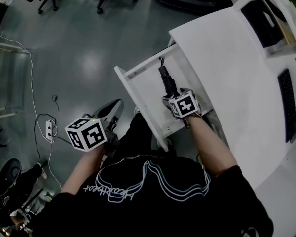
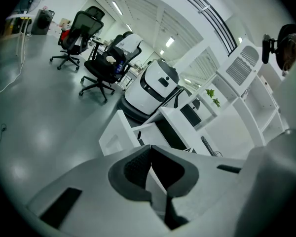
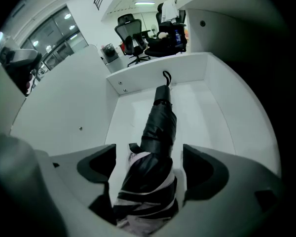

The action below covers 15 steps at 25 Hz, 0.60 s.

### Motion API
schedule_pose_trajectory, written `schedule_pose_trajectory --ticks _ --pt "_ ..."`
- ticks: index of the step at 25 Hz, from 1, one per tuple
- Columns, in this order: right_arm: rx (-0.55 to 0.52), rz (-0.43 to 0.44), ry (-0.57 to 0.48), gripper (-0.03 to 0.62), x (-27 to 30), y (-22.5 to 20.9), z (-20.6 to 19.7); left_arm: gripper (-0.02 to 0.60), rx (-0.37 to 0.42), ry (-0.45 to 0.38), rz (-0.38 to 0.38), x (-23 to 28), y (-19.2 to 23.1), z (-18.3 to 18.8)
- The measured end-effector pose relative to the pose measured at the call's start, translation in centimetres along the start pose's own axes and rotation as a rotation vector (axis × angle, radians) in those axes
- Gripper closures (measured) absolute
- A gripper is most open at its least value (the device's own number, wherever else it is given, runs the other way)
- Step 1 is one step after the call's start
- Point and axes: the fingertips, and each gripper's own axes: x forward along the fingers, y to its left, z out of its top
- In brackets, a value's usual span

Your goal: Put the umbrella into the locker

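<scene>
Umbrella (image 3: 157, 132) lying in locker (image 3: 212, 117), between spread right fingers (image 3: 203, 168)

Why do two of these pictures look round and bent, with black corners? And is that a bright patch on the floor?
Left gripper view and right gripper view: wide-angle lenses bow straight edges and leave the corners black. In the right gripper view the umbrella looks swollen close to the lens and thin farther off. Head view: yes, a soft patch of reflected light lies on the glossy floor.
</scene>
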Motion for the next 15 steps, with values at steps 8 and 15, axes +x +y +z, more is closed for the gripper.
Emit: schedule_pose_trajectory --ticks 8,15 --pt "-0.029 0.039 -0.270 0.215 -7.9 2.8 4.0 0.577 0.034 -0.015 -0.045 -0.4 -3.7 -0.6" --pt "0.001 0.067 -0.588 0.420 -19.4 4.1 5.8 0.577 0.135 -0.040 -0.105 -1.8 -9.4 -2.1"
